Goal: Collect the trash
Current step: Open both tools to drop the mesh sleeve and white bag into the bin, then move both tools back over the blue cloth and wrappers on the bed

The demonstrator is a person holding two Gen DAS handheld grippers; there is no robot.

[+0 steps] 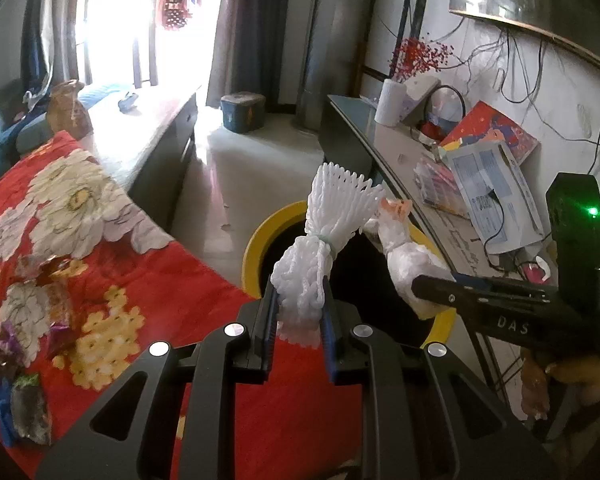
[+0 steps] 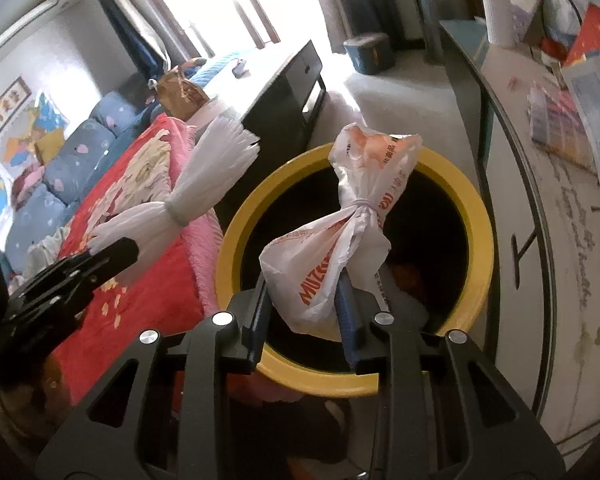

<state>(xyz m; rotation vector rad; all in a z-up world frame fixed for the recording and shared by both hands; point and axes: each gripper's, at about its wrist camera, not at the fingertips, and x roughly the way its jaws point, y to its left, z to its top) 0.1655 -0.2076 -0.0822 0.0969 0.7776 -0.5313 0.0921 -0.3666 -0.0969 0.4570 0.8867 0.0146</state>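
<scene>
My left gripper (image 1: 300, 300) is shut on a white foam fruit net (image 1: 324, 232) tied in the middle, held near the rim of a yellow-rimmed black trash bin (image 1: 260, 236). My right gripper (image 2: 306, 300) is shut on a knotted white plastic bag with orange print (image 2: 340, 240), held directly above the bin's opening (image 2: 476, 216). The bag also shows in the left wrist view (image 1: 404, 264), with the right gripper (image 1: 428, 286) at the right. The foam net (image 2: 192, 200) and left gripper (image 2: 112, 254) show at the left of the right wrist view.
A red floral blanket (image 1: 148, 280) covers the bed at left, with several crumpled wrappers (image 1: 28, 408) on it. A cluttered desk (image 1: 452, 184) with papers and cables stands right of the bin. A dark cabinet (image 1: 168, 148) and a small bin (image 1: 242, 112) stand beyond.
</scene>
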